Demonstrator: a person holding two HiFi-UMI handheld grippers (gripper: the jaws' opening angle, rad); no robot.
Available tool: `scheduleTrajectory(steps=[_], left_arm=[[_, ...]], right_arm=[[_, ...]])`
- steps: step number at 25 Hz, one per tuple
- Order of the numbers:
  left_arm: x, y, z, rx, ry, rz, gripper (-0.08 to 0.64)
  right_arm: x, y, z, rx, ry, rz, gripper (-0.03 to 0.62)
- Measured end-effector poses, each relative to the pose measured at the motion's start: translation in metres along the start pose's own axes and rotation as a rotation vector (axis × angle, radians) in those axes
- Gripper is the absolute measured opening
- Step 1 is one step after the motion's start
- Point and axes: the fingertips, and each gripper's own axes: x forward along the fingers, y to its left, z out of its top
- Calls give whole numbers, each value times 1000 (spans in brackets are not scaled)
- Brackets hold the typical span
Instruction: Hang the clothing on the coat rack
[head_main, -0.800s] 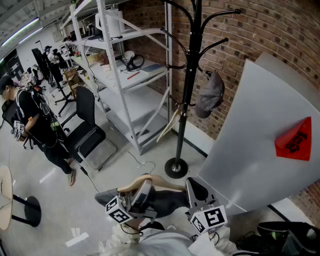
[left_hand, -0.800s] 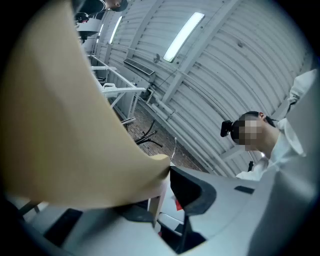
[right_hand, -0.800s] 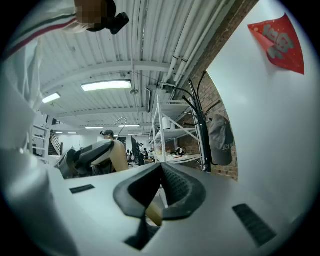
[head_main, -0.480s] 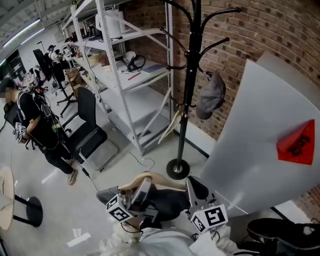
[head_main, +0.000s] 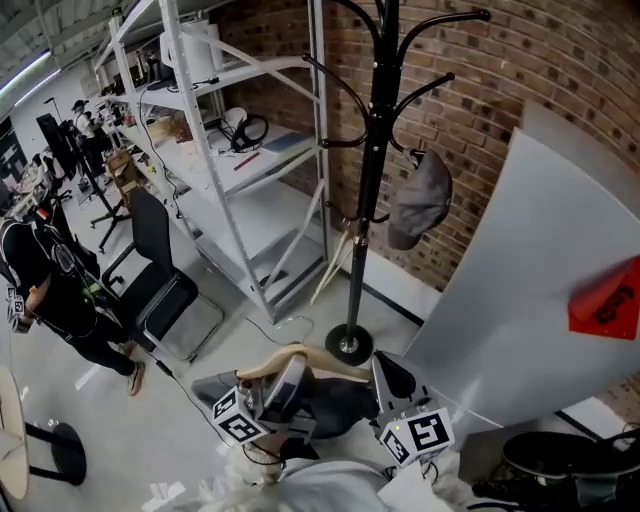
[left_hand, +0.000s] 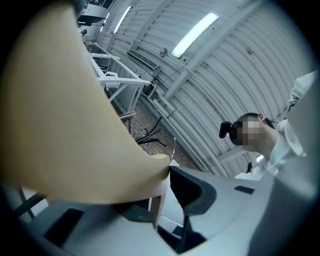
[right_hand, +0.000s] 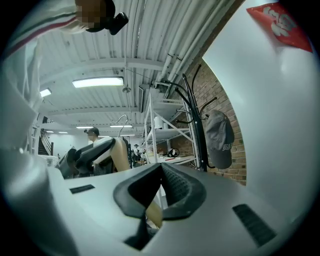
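The trouble starts at the left. The shelf (head_main: 262, 215) has an upright close beside the coat rack (head_main: 372, 190), and the hanger's left end could knock it on the way up. The hanger (head_main: 300, 358) is low in front of the person and well apart from the rack. It carries a dark garment (head_main: 335, 400) slung under it. If the lift tilts, I judge the garment may slide off one arm. The free pegs sit high on the pole. The wire hook (right_hand: 119, 120) has to be steered over one of them by claws that hold the wood, not the hook. A miss or an early release would drop the lot to the floor. Further right a grey cap (head_main: 420, 200) already takes one lower peg, so that side is poor to aim for. The big pale panel (head_main: 530, 270) crowds the right arm's swing.

The left claw (head_main: 285, 380) stands wide, yet it is not loose. The broad wooden arm of the hanger fills its gap and lies hard against the dark pad, so it is grasping the hanger. The right claw (head_main: 392, 378) is nearly closed. A thin strip of the same pale wood is pinched low between its pads, so it is clenched on the hanger's other side.
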Motion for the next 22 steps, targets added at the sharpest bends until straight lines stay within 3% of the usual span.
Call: scheduleTrajectory(steps=[22], left_arm=[[55, 160, 88, -120, 152, -146, 103]], right_arm=[[180, -8, 3, -39, 4, -236, 23]])
